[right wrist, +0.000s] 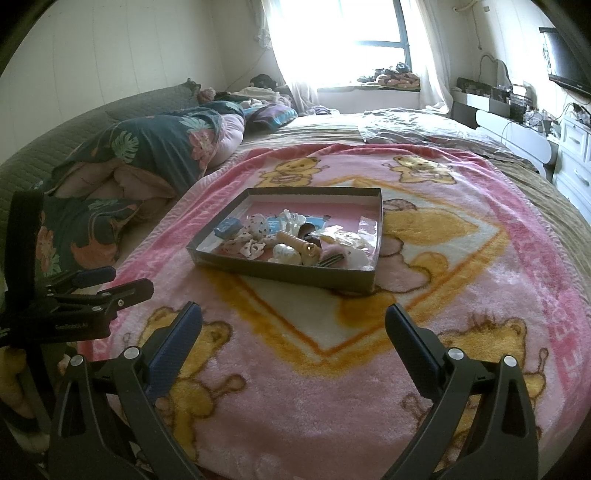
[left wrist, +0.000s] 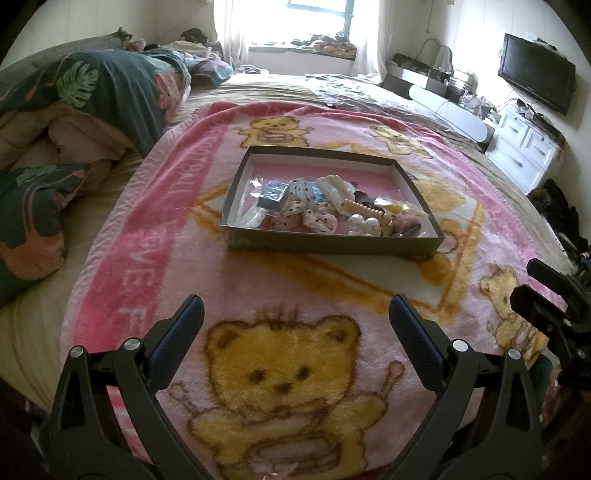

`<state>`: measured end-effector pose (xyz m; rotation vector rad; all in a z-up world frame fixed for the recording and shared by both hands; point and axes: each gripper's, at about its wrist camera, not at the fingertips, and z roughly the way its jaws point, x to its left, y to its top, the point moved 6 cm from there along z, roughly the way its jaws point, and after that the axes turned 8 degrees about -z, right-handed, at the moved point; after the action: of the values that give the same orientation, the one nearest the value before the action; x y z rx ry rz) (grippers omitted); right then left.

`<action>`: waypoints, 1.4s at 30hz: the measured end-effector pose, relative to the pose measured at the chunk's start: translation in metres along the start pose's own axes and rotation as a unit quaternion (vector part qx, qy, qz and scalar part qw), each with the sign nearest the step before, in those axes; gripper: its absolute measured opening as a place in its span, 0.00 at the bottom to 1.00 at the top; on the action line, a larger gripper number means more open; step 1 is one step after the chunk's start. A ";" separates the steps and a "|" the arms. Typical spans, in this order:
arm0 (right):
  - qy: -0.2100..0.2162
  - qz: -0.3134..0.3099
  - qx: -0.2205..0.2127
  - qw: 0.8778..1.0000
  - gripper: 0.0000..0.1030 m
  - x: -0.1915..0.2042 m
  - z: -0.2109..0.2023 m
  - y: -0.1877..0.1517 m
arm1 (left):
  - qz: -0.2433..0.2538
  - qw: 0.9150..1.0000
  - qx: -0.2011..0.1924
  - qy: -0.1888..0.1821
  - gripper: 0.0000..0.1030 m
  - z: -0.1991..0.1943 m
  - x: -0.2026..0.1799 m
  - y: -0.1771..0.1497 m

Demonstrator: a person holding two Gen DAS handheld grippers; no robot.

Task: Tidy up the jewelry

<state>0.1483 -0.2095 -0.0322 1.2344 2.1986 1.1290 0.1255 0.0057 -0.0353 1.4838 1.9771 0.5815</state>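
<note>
A shallow dark cardboard tray (left wrist: 332, 246) (right wrist: 280, 275) with a pink floor lies on the pink teddy-bear blanket (left wrist: 280, 369) (right wrist: 332, 387). It holds a small blue box (left wrist: 273, 195) (right wrist: 227, 226), polka-dot bows (left wrist: 319, 218) (right wrist: 255, 225), cream hair clips (left wrist: 334, 188) (right wrist: 295, 242), pearly pieces (left wrist: 364, 224) (right wrist: 284, 254) and clear packets. My left gripper (left wrist: 297, 317) is open and empty, well short of the tray. My right gripper (right wrist: 293, 321) is open and empty, near the tray's front wall. Each gripper shows at the edge of the other's view.
A folded floral quilt (left wrist: 92, 96) (right wrist: 155, 147) lies left of the blanket. White drawers (left wrist: 524, 147), a TV (left wrist: 535, 77) and a cluttered shelf stand along the right wall. A bright window (right wrist: 340, 26) is behind the bed.
</note>
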 end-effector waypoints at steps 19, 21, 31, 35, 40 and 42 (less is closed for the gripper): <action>0.000 0.000 0.000 1.000 0.96 0.001 0.001 0.000 | 0.001 1.000 0.001 0.004 0.91 0.000 0.002 0.001; -0.001 -0.001 0.000 1.000 0.96 0.000 0.000 -0.001 | 0.002 1.000 0.002 0.004 0.91 0.000 0.003 0.001; -0.005 -0.001 0.003 1.000 0.96 -0.006 -0.003 0.003 | 0.003 1.000 0.017 0.002 0.91 0.009 0.010 -0.005; -0.008 0.001 0.003 1.000 0.96 -0.009 -0.001 0.004 | -0.012 1.000 0.024 0.011 0.91 0.014 0.019 -0.004; -0.014 0.011 0.006 1.000 0.96 -0.018 0.010 0.004 | -0.026 0.999 0.009 0.024 0.91 0.017 0.031 0.002; -0.024 0.020 0.010 0.999 0.96 -0.030 0.017 0.003 | -0.044 0.998 0.010 0.036 0.91 0.023 0.043 0.007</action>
<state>0.1766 -0.2261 -0.0419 1.3054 2.1645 1.0847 0.1375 0.0482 -0.0563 1.3990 2.0983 0.5868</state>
